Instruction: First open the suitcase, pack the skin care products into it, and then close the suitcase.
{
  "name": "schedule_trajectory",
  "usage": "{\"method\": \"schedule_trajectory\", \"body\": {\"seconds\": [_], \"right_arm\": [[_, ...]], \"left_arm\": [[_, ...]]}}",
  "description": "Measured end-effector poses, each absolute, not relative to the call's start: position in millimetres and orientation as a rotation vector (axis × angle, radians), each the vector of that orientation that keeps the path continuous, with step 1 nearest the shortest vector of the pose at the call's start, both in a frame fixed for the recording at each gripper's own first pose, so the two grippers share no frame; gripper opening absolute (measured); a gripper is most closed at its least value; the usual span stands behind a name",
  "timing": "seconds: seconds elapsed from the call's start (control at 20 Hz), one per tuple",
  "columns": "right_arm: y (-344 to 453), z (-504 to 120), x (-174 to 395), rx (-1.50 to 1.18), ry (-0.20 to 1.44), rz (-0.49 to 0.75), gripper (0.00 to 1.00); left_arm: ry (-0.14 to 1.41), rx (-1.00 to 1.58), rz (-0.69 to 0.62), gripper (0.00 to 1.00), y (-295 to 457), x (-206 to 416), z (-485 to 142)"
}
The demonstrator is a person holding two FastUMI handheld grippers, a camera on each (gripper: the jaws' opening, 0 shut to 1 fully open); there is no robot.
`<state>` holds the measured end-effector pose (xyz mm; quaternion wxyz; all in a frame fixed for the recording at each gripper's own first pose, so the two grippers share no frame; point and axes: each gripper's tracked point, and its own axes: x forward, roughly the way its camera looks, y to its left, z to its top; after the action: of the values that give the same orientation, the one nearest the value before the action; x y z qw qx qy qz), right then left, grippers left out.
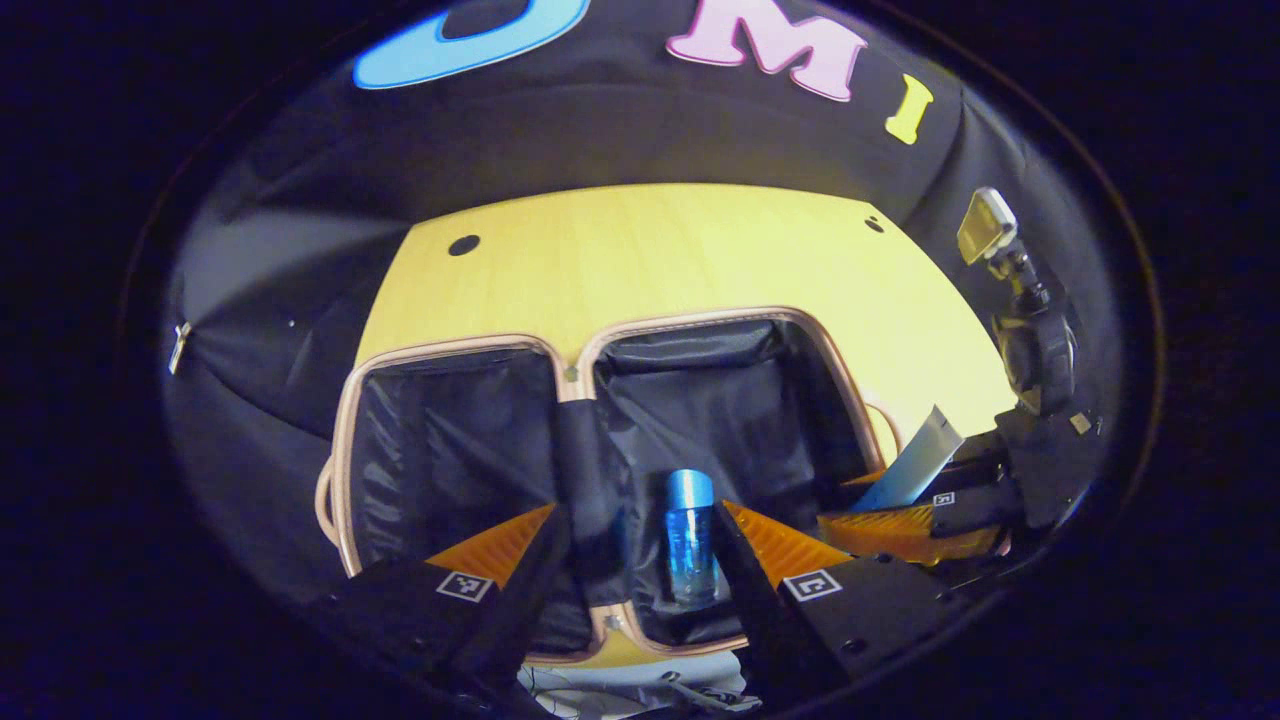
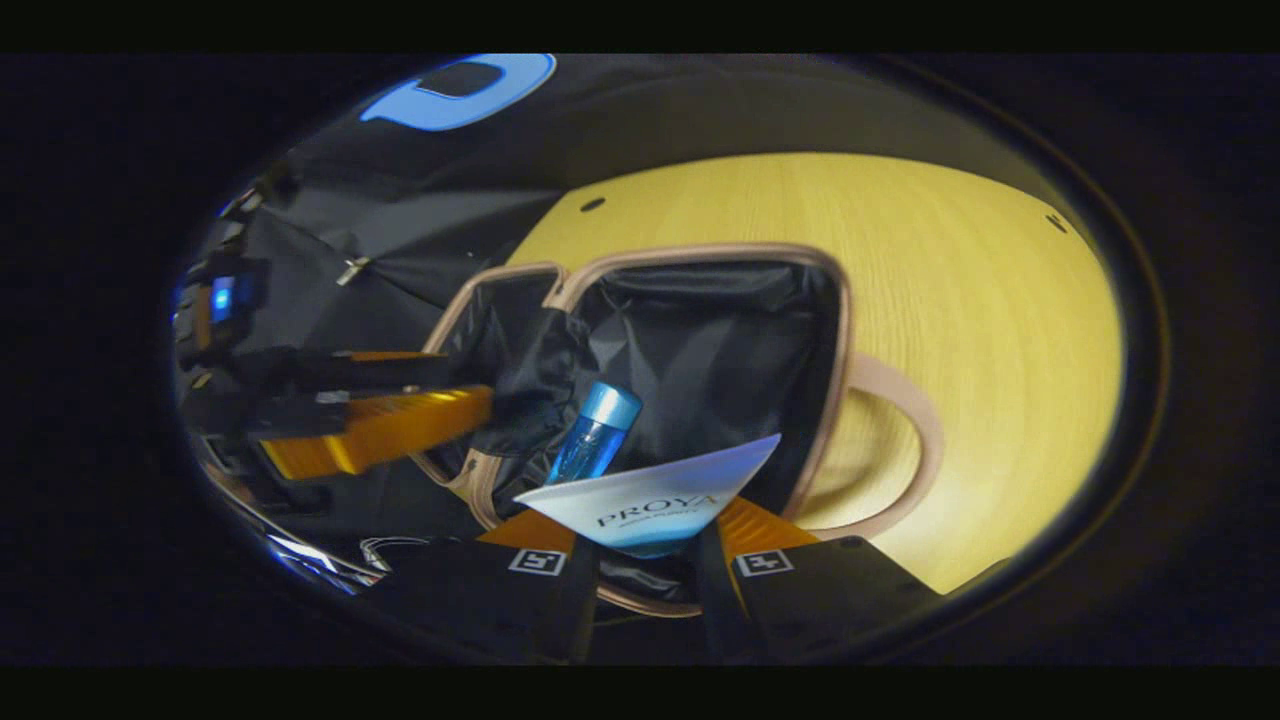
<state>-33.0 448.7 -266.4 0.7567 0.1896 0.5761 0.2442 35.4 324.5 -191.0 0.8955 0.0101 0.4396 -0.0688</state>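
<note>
**Suitcase open, bottle in, tube held over the edge**

Left gripper view first, reading from the left of the frame: the suitcase (image 1: 450, 450) lies wide open on the pale wooden table (image 1: 650, 255), its two black-lined halves side by side and ringed by a pinkish rim. At bottom centre the left gripper (image 1: 640, 535) stands with its fingers spread, and nothing is between them. Just past its tips, low in the right-hand half of the case, lies the blue bottle (image 1: 690, 540), cap pointing up the frame. Farther right, at the case's right edge, comes the right gripper (image 1: 925, 515), with a pale blue tube (image 1: 915, 465) standing tilted out of it.

Over to the right gripper view: at far left the left gripper (image 2: 400, 420) reaches in over the case's near half. In the middle, the suitcase (image 2: 720, 330) gapes open, the blue bottle (image 2: 595, 435) lying inside against the black lining. At bottom centre the right gripper (image 2: 645, 545) pinches the tube (image 2: 650, 495) by its lower end, the flat crimped end fanning above the case. To the right, bare table (image 2: 1000, 350).
</note>
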Motion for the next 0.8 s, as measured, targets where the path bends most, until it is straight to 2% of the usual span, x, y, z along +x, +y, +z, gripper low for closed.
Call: {"method": "schedule_trajectory", "body": {"seconds": [0.05, 0.1, 0.25, 0.35, 0.4, 0.5, 0.55, 0.65, 0.75, 0.8], "right_arm": [[458, -277, -38, 0.393, 1.315, 0.517, 0.39], [463, -287, -43, 0.368, 1.370, 0.504, 0.47], [467, -301, -54, 0.376, 1.503, 0.442, 0.48], [472, -313, -59, 0.382, 1.534, 0.407, 0.50], [472, -314, -59, 0.380, 1.538, 0.398, 0.58], [474, -312, -57, 0.398, 1.543, 0.391, 0.61], [471, -305, -55, 0.407, 1.536, 0.385, 0.54], [472, -289, -37, 0.406, 1.406, 0.400, 0.77], [470, -262, -22, 0.332, 1.250, 0.474, 0.98], [470, -246, -13, 0.315, 1.170, 0.510, 0.87]], "left_arm": [[0.916, 0.010, -0.092, 0.90, 353, 32, -193], [0.927, -0.007, -0.042, 0.90, 379, 25, -185], [0.952, -0.087, 0.086, 0.90, 448, -2, -173], [0.969, -0.104, 0.184, 0.90, 495, -17, -174], [0.976, -0.093, 0.231, 0.90, 512, -21, -177], [0.988, -0.078, 0.307, 0.90, 534, -28, -186], [0.988, -0.077, 0.336, 0.90, 543, -31, -187], [0.973, -0.086, 0.354, 0.90, 555, -25, -185], [0.959, -0.082, 0.370, 0.91, 563, -16, -184], [0.951, -0.084, 0.375, 0.94, 568, -12, -184]]}}
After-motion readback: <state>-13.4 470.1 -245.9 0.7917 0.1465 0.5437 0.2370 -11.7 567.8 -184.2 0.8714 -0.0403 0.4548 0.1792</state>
